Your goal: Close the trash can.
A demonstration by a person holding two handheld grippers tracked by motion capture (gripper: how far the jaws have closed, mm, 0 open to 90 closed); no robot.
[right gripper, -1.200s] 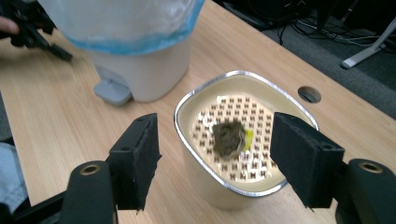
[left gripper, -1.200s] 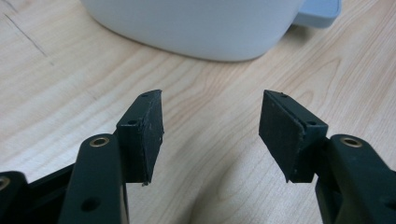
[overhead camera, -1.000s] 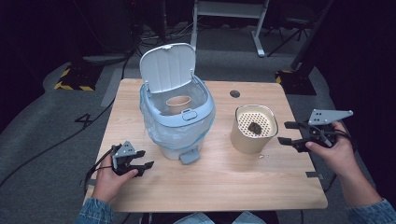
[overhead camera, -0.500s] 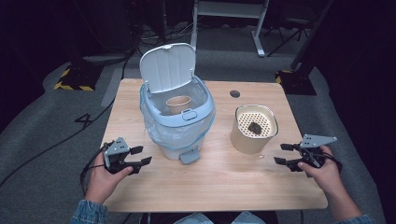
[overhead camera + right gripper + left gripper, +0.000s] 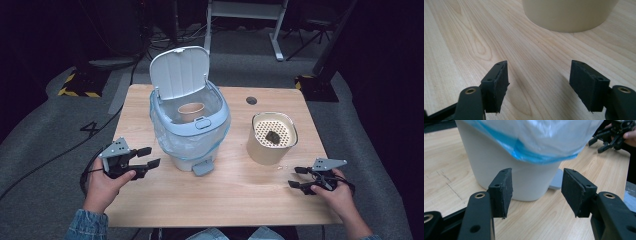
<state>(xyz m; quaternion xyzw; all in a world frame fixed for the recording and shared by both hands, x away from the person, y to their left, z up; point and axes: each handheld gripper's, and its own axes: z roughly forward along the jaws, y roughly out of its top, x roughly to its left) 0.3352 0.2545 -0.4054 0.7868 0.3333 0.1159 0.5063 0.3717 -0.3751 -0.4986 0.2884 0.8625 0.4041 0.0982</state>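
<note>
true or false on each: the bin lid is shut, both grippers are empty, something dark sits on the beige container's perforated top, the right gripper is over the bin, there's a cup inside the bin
1. The bin has its lid shut. False: the lid stands up, open.
2. The left gripper and the right gripper are both empty. True: each has its jaws open with nothing between them.
3. A dark lump sits on the perforated top of the beige container. True.
4. The right gripper is over the bin. False: it is low by the table, to the near right of the beige container.
5. A paper cup is inside the bin. True.
</note>
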